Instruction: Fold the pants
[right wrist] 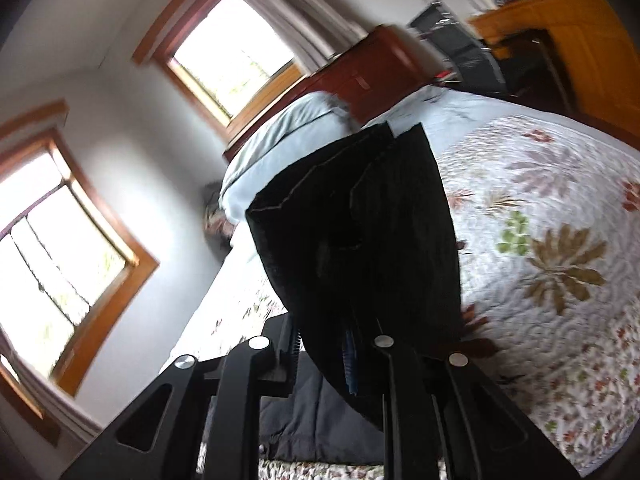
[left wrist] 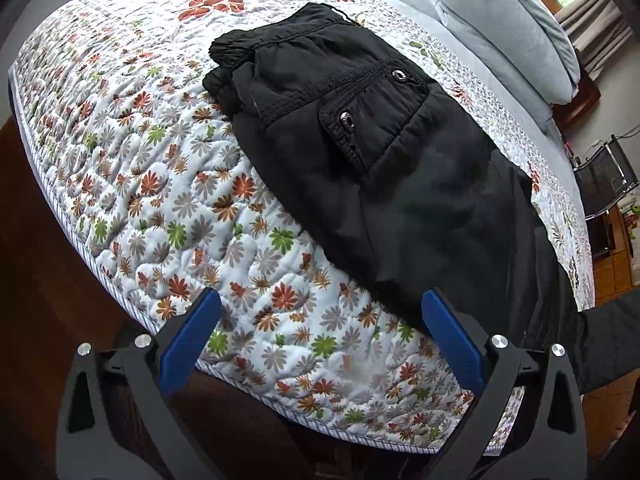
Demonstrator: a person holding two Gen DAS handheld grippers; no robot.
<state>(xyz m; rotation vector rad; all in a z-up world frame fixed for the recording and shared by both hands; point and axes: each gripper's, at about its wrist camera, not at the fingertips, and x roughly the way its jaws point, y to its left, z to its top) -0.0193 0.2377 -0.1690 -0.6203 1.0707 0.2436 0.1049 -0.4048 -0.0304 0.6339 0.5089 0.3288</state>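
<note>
- The pants (left wrist: 372, 152) lie on the bed (left wrist: 160, 184), black, waistband end toward 11 o'clock in the left wrist view, legs running off toward 5 o'clock.
- The right hand-held gripper (right wrist: 352, 364) is clenched on the leg end of the pants; in its own view the cloth stands up from the jaws toward 12 o'clock, two layers showing at the top edge.
- The left hand-held gripper (left wrist: 320, 328) is released, holding nothing, hovering over the quilt near the bed's edge, with its right finger against the pants' edge.
- The step in hand, as I judge it, is carrying the leg end over toward the waistband to halve the length.
- To do it well: keep the pinch firm on both layers so neither slips out mid-carry.
- Lift high enough that the hanging cloth clears the part lying flat and does not drag it.
- Lay the hem down square on the waistband, edges matched, before letting go.
- The left hand-held gripper could pin the fold line, toward 4 o'clock of the pocket snaps (left wrist: 346, 120), to keep the lower layer from shifting.
- Risk: the slippery fabric bunches at the fold; a slow lay-down helps.
</note>
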